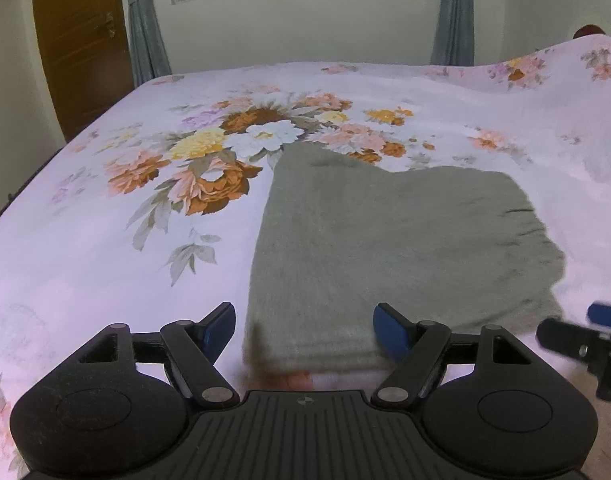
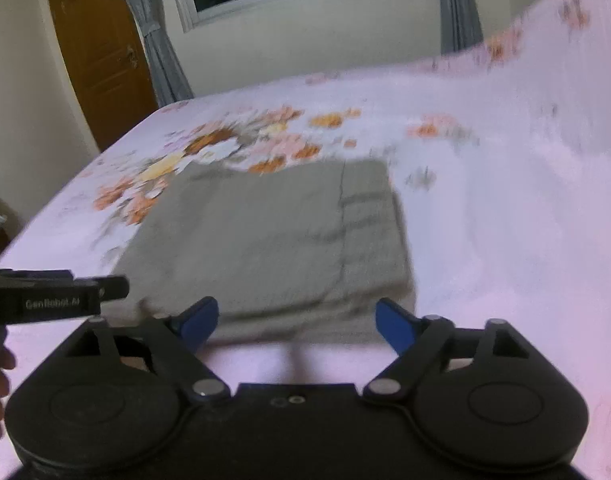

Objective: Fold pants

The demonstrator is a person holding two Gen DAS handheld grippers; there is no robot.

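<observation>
Grey folded pants (image 1: 389, 248) lie on the floral bedspread (image 1: 105, 280), their near folded edge just ahead of both tools. To your left the spread runs bare to the bed's edge; on the right it rises in a hump. Your left gripper (image 1: 303, 330) is spread wide, holding nothing, its span straddling the stack's near-left corner. Your right gripper (image 2: 297, 324) is likewise released, facing the near edge.

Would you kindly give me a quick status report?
Left gripper open, empty. Right gripper open, empty. Pants folded flat on bed. Nothing in the way.
</observation>
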